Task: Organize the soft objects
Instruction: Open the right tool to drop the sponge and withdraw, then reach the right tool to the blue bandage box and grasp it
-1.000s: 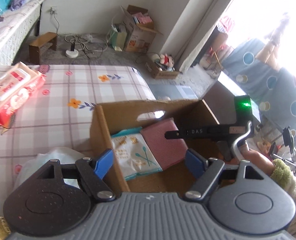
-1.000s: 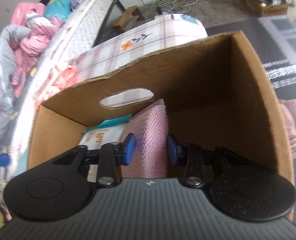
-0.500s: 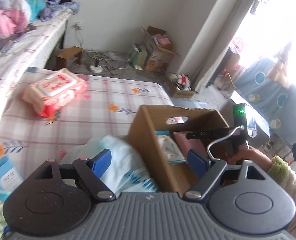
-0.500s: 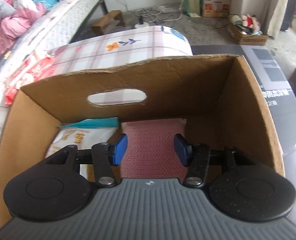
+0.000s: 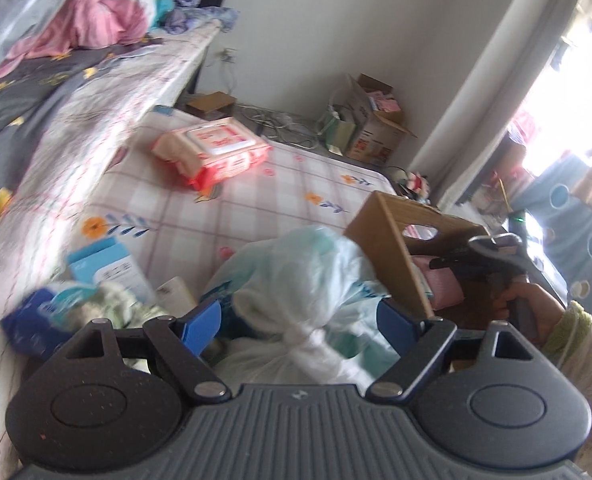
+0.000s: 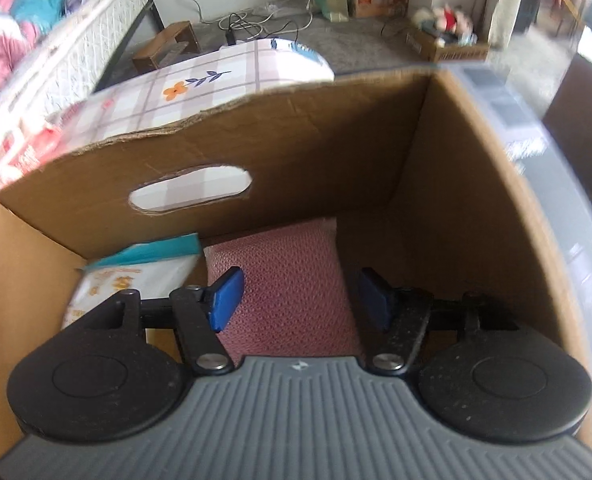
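Note:
A cardboard box (image 6: 319, 148) with a handle slot holds a pink textured pack (image 6: 292, 292) and a white and teal pack (image 6: 136, 276), both lying flat. My right gripper (image 6: 299, 300) is open and empty just above the pink pack, inside the box. In the left wrist view the box (image 5: 391, 248) stands on the checked mattress at the right. My left gripper (image 5: 299, 322) is open over a pale blue-white plastic bag of soft goods (image 5: 307, 280) beside the box. The right gripper (image 5: 491, 256) shows over the box.
A red and white wet-wipe pack (image 5: 216, 152) lies farther back on the checked mattress (image 5: 224, 216). A blue and white box (image 5: 112, 272) and several small packs (image 5: 48, 312) lie at the left. A bed with bedding (image 5: 56, 40) runs along the left. Boxes and cables sit on the floor (image 6: 296, 20).
My right gripper opened and let go of the pink pack, which now lies flat in the box. My left gripper swung left, away from the box, to over the plastic bag.

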### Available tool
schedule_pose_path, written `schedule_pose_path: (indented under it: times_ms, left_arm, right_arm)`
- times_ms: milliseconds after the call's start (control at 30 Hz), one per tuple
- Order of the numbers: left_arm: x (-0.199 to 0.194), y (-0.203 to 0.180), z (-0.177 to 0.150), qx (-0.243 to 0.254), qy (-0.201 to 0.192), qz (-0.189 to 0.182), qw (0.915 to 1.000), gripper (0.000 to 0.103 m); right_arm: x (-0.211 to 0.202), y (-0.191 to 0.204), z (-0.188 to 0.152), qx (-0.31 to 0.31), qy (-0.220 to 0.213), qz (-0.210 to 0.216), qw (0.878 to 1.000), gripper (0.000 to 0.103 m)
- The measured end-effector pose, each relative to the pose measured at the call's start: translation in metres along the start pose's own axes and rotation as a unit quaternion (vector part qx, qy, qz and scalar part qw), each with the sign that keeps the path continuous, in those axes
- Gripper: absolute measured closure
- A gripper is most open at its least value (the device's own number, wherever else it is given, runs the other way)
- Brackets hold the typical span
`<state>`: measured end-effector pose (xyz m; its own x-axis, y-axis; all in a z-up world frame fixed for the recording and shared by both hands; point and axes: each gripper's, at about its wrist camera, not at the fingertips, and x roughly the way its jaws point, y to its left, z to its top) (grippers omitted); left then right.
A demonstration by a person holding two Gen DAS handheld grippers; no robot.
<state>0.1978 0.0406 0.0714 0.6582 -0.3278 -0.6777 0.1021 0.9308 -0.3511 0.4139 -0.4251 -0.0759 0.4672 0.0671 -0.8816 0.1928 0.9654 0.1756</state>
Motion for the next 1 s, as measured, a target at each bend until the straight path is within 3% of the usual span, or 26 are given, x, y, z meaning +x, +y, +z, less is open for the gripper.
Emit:
schedule_pose_path:
  times_ms: [67, 167, 400, 767, 900, 1000]
  left_arm:
    - [-0.005, 0.008, -0.006, -0.011, -0.002, 0.003, 0.9999, 0.017]
    - [-0.01, 0.018, -0.012, -0.022, -0.003, 0.011, 0.9997, 0.017]
    - [-0.026, 0.035, -0.022, -0.036, -0.026, 0.036, 0.9984, 0.017]
    - [-0.057, 0.072, -0.026, -0.049, -0.07, 0.092, 0.9921, 0.017]
    - [-0.06, 0.082, -0.022, -0.047, -0.076, 0.102, 0.9908, 0.017]
    - [-0.058, 0.09, -0.017, -0.054, -0.079, 0.101, 0.9902, 0.017]
  right_arm:
    - [0.002, 0.001, -0.003, 0.014, 0.006, 0.017, 1.0, 0.04]
    - [0.003, 0.011, -0.007, -0.001, -0.002, 0.007, 1.0, 0.038]
    - [-0.008, 0.006, -0.009, 0.027, -0.009, 0.019, 0.999, 0.037]
    - [-0.08, 0.023, -0.012, 0.024, -0.081, 0.079, 0.993, 0.036]
    - [-0.116, 0.067, -0.01, -0.023, -0.101, 0.128, 0.986, 0.036]
    - [-0.133, 0.108, -0.011, -0.059, -0.086, 0.195, 0.975, 0.036]
